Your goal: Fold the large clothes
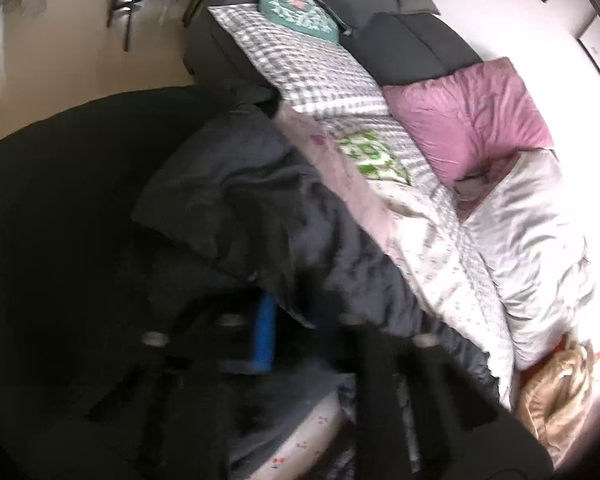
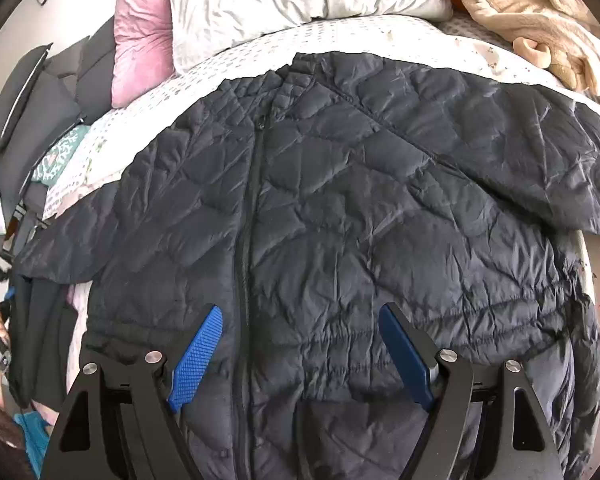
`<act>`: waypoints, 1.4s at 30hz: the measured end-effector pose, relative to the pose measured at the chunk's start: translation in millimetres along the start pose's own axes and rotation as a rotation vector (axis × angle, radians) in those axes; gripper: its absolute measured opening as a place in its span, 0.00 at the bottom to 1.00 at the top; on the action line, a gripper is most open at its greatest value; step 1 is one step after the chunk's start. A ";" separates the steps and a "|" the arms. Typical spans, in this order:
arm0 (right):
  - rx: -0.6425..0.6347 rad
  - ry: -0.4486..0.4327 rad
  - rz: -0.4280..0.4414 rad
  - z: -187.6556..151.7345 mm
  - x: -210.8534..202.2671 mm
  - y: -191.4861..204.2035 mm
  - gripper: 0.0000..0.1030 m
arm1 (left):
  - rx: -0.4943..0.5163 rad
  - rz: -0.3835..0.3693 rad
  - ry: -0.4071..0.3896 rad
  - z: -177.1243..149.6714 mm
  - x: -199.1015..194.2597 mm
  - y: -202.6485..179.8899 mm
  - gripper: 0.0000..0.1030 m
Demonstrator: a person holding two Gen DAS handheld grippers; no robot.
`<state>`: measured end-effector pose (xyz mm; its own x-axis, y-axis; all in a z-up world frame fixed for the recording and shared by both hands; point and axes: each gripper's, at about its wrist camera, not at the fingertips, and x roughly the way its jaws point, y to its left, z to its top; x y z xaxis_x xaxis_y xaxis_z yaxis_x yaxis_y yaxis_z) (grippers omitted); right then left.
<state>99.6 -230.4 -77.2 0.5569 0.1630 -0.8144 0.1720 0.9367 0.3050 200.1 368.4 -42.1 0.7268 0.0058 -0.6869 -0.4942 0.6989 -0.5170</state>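
Open tool (image 2: 300,344) above dark jacket (image 2: 340,200)

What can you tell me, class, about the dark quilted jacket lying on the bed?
The dark navy quilted puffer jacket lies front-up, spread flat on the white patterned bedsheet, collar toward the pillows. Its shiny, wrinkled fabric is stitched in irregular padded panels. The dark front zipper is closed up to the collar. Both sleeves spread sideways, one draping over the bed's edge. The right gripper is above the hem, jaws open.
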 end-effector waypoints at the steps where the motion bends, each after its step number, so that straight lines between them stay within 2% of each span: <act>1: 0.000 0.000 0.001 1.3 0.9 0.0 0.79 | 0.021 -0.005 -0.017 1.0 -4.7 -6.2 0.06; 3: -0.002 0.001 0.002 4.3 1.9 0.4 0.79 | 0.108 -0.040 -0.076 0.8 -21.6 -33.1 0.05; 7: -0.009 -0.008 0.019 8.0 -0.5 2.1 0.80 | 0.255 -0.157 -0.127 -14.3 -50.4 -97.3 0.05; 10: -0.013 -0.017 0.024 10.5 -2.8 1.9 0.79 | 0.359 -0.247 -0.130 -39.0 -69.0 -148.7 0.05; 13: -0.003 -0.025 0.030 12.7 -5.7 -1.4 0.80 | 0.443 -0.326 -0.092 -74.4 -77.7 -194.4 0.05; 15: 0.014 -0.031 0.036 14.2 -8.1 -6.2 0.79 | 0.492 -0.371 -0.035 -104.4 -72.8 -224.3 0.05; 20: 0.036 -0.041 0.046 15.3 -15.1 -16.8 0.79 | 0.568 -0.424 0.095 -173.6 -45.4 -265.8 0.05; 25: 0.064 -0.050 0.054 17.7 -18.7 -26.6 0.80 | 0.689 -0.447 0.315 -253.3 -6.3 -281.1 0.08; 26: 0.073 -0.051 0.055 18.9 -18.1 -29.3 0.79 | 0.751 -0.447 0.396 -271.6 5.7 -282.9 0.22; 27: 0.082 -0.052 0.056 20.3 -16.9 -31.8 0.79 | 0.812 -0.441 0.470 -286.8 10.4 -279.5 0.30; 28: 0.089 -0.056 0.055 21.7 -15.2 -34.0 0.80 | 0.863 -0.426 0.517 -298.2 15.6 -279.1 0.43; 29: 0.094 -0.059 0.054 22.8 -13.8 -35.7 0.80 | 0.907 -0.410 0.538 -305.5 17.6 -275.5 0.45; 30: 0.099 -0.060 0.052 24.3 -11.4 -36.8 0.79 | 0.936 -0.400 0.534 -307.3 17.2 -271.3 0.45; 31: 0.104 -0.059 0.054 25.7 -8.3 -37.3 0.79 | 0.953 -0.400 0.526 -304.3 14.5 -265.5 0.49; 32: 0.107 -0.059 0.061 27.2 -4.5 -36.8 0.79 | 0.954 -0.402 0.523 -299.3 12.0 -261.0 0.59; 34: 0.105 -0.059 0.080 29.3 4.0 -31.9 0.79 | 0.948 -0.386 0.492 -280.1 5.1 -247.3 0.68; 38: 0.067 -0.053 0.148 32.3 28.9 -7.3 0.79 | 0.935 -0.273 0.329 -239.0 4.8 -221.9 0.68; 40: 0.047 -0.055 0.188 33.5 42.5 4.2 0.74 | 0.867 -0.201 0.230 -218.2 13.4 -197.5 0.68; 42: 0.040 -0.050 0.197 35.0 58.9 12.1 0.69 | 0.794 -0.172 0.203 -207.0 28.7 -177.5 0.66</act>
<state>163.0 -220.3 -104.2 0.6226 0.3256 -0.7116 0.0868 0.8750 0.4763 210.0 96.5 -75.8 0.6240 -0.2224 -0.7491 0.1536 0.9748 -0.1615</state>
